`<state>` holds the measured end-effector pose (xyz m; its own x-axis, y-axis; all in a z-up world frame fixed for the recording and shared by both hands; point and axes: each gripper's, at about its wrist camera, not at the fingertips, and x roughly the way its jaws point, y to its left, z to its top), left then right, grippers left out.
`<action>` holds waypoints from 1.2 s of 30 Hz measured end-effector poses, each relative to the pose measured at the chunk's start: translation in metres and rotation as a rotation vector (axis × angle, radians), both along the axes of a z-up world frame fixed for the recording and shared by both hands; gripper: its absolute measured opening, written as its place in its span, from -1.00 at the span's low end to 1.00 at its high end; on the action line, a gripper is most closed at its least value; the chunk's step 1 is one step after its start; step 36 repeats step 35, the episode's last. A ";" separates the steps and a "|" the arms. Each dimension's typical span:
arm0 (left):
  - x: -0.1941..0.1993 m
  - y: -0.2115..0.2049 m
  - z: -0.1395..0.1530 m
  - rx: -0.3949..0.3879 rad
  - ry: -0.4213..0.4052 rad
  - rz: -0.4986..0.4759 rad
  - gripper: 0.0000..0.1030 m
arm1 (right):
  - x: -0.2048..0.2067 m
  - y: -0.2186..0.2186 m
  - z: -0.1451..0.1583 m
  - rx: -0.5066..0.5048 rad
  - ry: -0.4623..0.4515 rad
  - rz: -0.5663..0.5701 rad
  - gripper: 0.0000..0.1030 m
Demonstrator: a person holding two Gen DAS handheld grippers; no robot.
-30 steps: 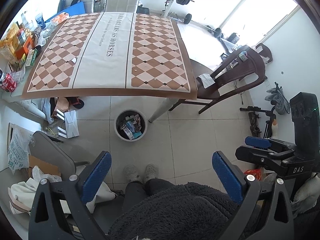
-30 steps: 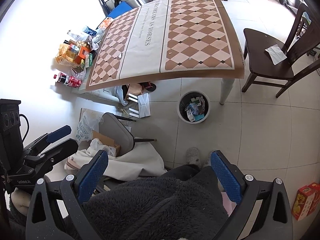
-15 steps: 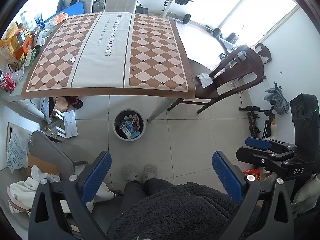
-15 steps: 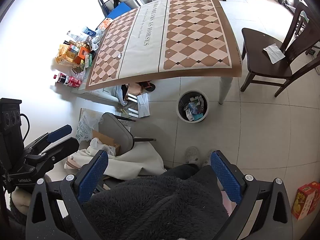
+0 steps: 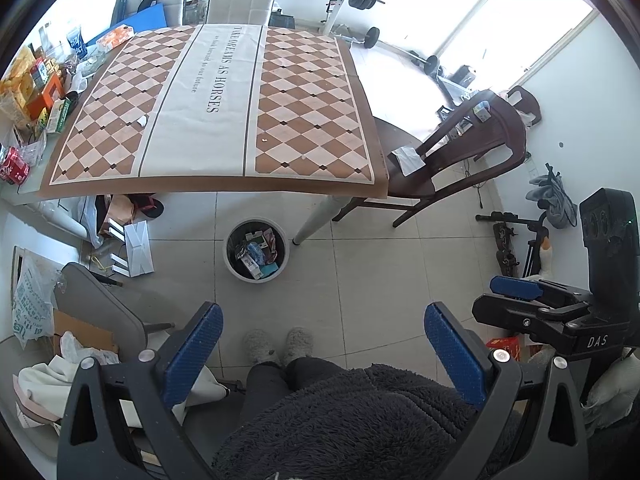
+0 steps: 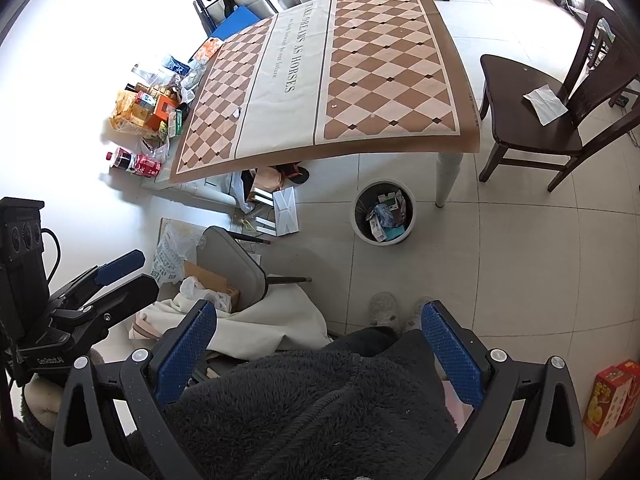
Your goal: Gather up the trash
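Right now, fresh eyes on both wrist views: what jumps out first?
The big diamond-pattern tablecloth printed with "TAKE DREAMS AS HORSES" fills the upper middle of both views. On the tiled floor by the near table leg stands a round white trash bin already holding wrappers. Both the left tongs and right tongs hang open and empty over the person's dark fleece, and snack packets crowd the table's left edge.

Ahead of our tongs we see a table [image 5: 360, 184] under a diamond-patterned cloth [image 5: 216, 108], bare save a small white scrap [image 5: 142, 121] and a few crumbs [image 5: 264, 140]. Nearer us, on the tiled floor [image 5: 380, 272], stands a round bin [image 5: 256, 250] full of wrappers, beside the table's white leg [image 5: 316, 220].
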<state>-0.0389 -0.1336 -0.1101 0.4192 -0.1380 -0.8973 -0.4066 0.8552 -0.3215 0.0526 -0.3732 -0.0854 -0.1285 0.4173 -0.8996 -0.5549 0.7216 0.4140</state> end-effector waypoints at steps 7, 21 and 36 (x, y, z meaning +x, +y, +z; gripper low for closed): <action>-0.001 0.003 -0.001 0.000 0.000 -0.003 1.00 | -0.001 0.000 0.000 0.001 -0.002 -0.001 1.00; -0.002 0.001 0.001 0.000 -0.001 -0.006 1.00 | -0.005 0.002 0.000 0.001 -0.003 -0.008 1.00; 0.002 -0.002 0.004 -0.001 -0.005 0.007 1.00 | -0.009 0.002 0.000 0.003 -0.004 -0.013 1.00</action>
